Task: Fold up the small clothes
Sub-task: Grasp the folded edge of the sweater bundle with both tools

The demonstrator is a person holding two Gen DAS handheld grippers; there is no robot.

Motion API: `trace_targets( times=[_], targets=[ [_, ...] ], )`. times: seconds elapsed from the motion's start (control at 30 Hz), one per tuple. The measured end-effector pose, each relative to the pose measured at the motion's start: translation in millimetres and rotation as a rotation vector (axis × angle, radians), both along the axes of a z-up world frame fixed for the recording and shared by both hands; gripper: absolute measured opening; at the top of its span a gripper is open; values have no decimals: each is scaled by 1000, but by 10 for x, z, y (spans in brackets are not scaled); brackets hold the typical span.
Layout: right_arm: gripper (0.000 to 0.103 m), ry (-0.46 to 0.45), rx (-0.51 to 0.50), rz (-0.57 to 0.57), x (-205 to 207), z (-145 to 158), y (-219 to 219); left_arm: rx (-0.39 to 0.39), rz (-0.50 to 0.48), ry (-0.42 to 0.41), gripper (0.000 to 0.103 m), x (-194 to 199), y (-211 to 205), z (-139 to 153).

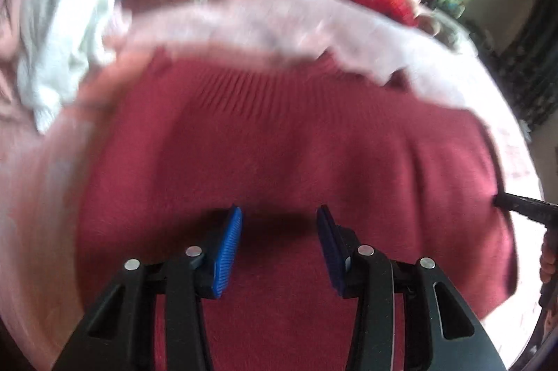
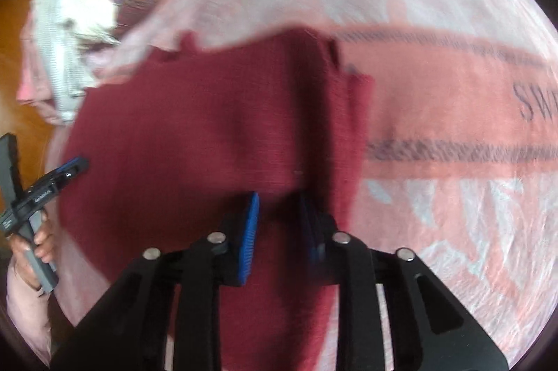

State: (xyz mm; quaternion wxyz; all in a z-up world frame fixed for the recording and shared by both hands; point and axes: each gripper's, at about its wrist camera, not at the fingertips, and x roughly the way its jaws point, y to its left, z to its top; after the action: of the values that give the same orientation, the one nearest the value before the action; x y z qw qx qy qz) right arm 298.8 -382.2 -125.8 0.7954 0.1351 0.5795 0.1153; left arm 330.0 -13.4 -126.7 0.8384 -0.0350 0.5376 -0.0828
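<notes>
Both wrist views look steeply down, close over the maroon knit garment [image 1: 279, 144], which both share. The left view faces its left part, with the right gripper [image 1: 523, 207] at its right edge. The right view shows the left gripper [image 2: 75, 167] at its left edge.

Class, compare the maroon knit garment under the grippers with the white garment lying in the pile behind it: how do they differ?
The maroon knit garment is dark red; the white garment is pale. The maroon one lies spread fairly flat on the pink cloth; the white one sits crumpled at the pile's edge. The maroon one fills the foreground; the white one lies farther back. Both are soft clothes.
</notes>
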Motion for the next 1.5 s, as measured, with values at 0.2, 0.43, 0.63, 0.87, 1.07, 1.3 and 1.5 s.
trace_targets(
  times=[0.2,0.43,0.63,0.87,1.07,1.3,1.5],
  targets=[
    [35,-24,17,-7,-117,100,9,89,-21,-60,45,-134,-133,30],
    [55,-39,-44,21,-535,322,-141,32,-84,-110,48,-482,-458,290],
    [55,54,-16,12,-570,43,-258,21,-122,-75,49,-476,-703,206],
    [52,101,71,0,-422,-113,-300,17,-116,-36,52,-403,-686,53],
    [17,98,149,36,-429,-140,-228,-21,-97,-5,53,-345,-623,3],
    [17,75,98,60,-435,-97,-171,-10,-107,-14,53,-362,-639,-13],
    [16,60,80,61,-474,-109,-222,8,-111,-36,53,-411,-667,-14]
  ],
)
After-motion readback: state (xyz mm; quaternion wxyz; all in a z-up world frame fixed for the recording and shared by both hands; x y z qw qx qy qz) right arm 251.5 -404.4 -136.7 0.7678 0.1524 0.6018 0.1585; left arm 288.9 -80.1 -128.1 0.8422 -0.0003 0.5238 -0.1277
